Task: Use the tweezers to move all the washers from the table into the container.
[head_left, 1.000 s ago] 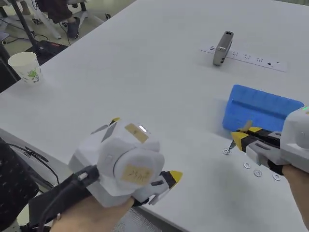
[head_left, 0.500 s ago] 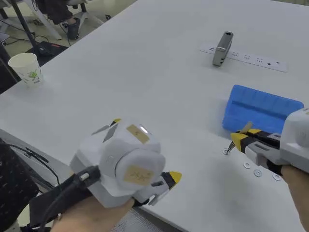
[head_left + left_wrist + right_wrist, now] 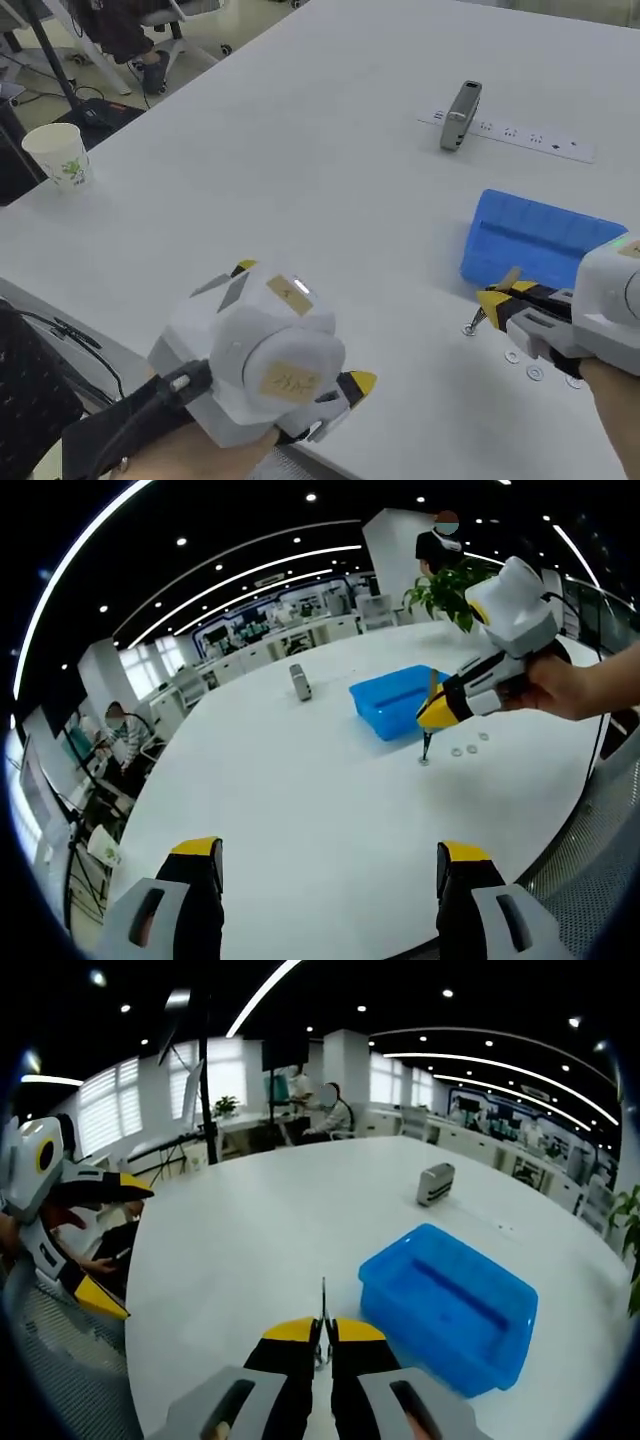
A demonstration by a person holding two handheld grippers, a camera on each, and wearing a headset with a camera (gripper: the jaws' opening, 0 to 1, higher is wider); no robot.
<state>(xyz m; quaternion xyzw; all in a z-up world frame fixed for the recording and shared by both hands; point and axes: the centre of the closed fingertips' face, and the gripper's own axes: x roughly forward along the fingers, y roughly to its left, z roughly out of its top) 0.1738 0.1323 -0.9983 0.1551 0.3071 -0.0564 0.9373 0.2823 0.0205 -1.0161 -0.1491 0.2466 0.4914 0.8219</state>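
White table [image 3: 330, 180]: R gripper [image 3: 322, 1338] pinched thin metal tweezers [image 3: 323, 1305], tips prob. on small silver washer [image 3: 468, 330] by blue plastic container [image 3: 540, 235]; L gripper [image 3: 330, 865] spread.

Open-plan office: ceiling light strips [image 3: 262, 995], bright windows [image 3: 110, 1095], distant desks [image 3: 490, 1145].

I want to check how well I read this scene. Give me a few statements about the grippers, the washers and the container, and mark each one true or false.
1. The right gripper is shut on the tweezers. True.
2. Several washers lie inside the blue container. False: it looks empty, and the washers lie on the table beside it.
3. The left gripper is open and holds nothing. True.
4. The paper cup stands right beside the container. False: it stands far from it, near the table's edge.
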